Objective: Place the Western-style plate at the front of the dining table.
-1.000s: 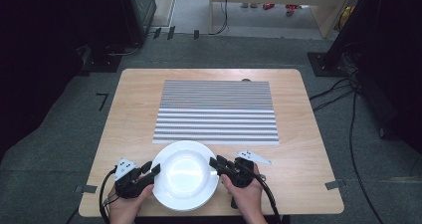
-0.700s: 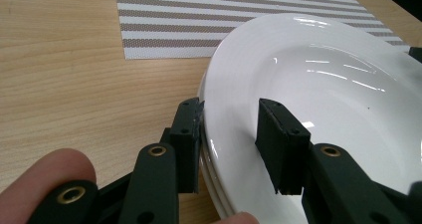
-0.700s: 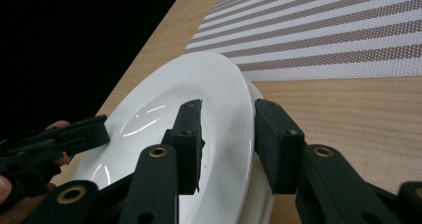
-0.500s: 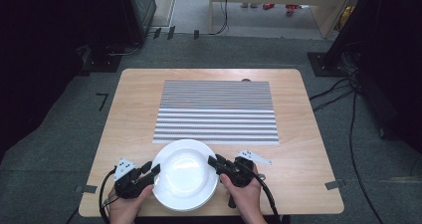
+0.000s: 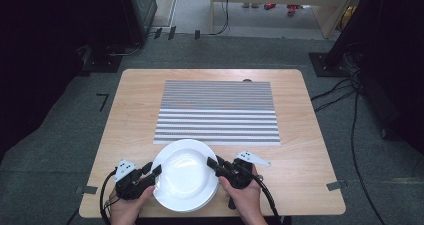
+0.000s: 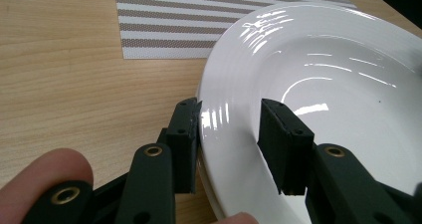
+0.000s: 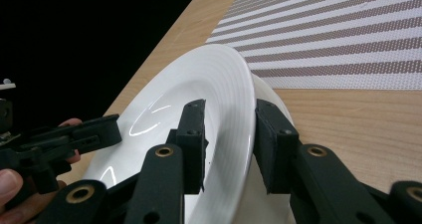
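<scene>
Gripping stage of a two-handed lift: white plate [image 5: 185, 180] at the lower middle of the high view, on the near edge of the counter [image 5: 310, 175], just below the striped placemat [image 5: 217, 110]. Right tool [image 7: 229, 134] narrow and just closed further, pinching the plate's rim, with the plate tilted up off what looks like a second plate [image 7: 268, 92] beneath. Left tool [image 6: 229, 134] narrow, just eased open a little, straddling the opposite rim; impossible to tell whether its pads press. Next, probably: firm up the left grip, then raise both sides evenly to keep the plate level. Underside of the plate hidden; the lower plate mostly covered.
</scene>
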Demonstrator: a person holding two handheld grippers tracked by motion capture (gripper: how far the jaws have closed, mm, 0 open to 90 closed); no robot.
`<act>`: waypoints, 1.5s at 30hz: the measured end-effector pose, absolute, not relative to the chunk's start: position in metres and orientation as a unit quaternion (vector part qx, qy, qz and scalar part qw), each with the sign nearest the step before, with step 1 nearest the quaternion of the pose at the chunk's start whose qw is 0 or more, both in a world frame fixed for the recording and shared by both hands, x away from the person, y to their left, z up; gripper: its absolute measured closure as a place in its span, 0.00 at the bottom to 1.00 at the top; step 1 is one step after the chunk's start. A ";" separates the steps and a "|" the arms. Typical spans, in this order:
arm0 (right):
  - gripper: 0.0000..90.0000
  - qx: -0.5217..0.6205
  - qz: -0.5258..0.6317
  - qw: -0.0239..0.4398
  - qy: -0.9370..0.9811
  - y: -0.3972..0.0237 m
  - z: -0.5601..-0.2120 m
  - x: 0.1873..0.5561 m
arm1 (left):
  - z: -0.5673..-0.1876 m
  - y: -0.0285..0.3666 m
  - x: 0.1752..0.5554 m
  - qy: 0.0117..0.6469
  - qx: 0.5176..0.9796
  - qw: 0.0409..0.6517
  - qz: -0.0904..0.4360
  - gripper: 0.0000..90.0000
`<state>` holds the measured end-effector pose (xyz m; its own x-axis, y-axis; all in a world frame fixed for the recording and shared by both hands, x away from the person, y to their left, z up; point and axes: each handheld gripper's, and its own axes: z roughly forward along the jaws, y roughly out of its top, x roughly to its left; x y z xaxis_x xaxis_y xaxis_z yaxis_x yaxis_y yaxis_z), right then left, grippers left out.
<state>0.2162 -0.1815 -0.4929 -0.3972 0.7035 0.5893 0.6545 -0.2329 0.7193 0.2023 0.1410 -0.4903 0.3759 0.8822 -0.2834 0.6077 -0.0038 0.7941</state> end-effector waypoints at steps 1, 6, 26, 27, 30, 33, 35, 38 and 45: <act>0.77 0.548 0.561 0.025 0.620 -0.181 -0.493 0.216 | -0.490 0.141 0.202 0.538 0.692 0.457 0.149 0.67; 0.77 0.546 0.561 0.028 0.622 -0.181 -0.494 0.218 | -0.491 0.141 0.202 0.539 0.691 0.458 0.150 0.67; 0.77 0.553 0.562 0.024 0.614 -0.180 -0.501 0.224 | -0.492 0.140 0.203 0.536 0.690 0.463 0.150 0.63; 0.77 0.553 0.562 0.024 0.614 -0.180 -0.501 0.224 | -0.492 0.140 0.203 0.536 0.690 0.463 0.150 0.63; 0.77 0.556 0.564 0.009 0.610 -0.181 -0.503 0.227 | -0.492 0.139 0.203 0.537 0.689 0.462 0.153 0.62; 0.77 0.558 0.566 -0.005 0.606 -0.183 -0.502 0.228 | -0.492 0.138 0.202 0.537 0.688 0.463 0.154 0.62; 0.77 0.556 0.566 -0.014 0.609 -0.185 -0.498 0.227 | -0.492 0.138 0.202 0.535 0.689 0.463 0.155 0.60; 0.74 0.552 0.564 -0.019 0.613 -0.186 -0.496 0.226 | -0.492 0.137 0.202 0.536 0.688 0.463 0.156 0.59; 0.79 0.562 0.547 -0.010 0.620 -0.184 -0.499 0.227 | -0.492 0.136 0.201 0.536 0.688 0.463 0.159 0.58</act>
<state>0.2271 -0.1843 -0.4990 -0.3680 0.6866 0.6270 0.7077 -0.2305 0.6678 0.2013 0.1358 -0.4919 0.3740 0.8847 -0.2781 0.5909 0.0037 0.8067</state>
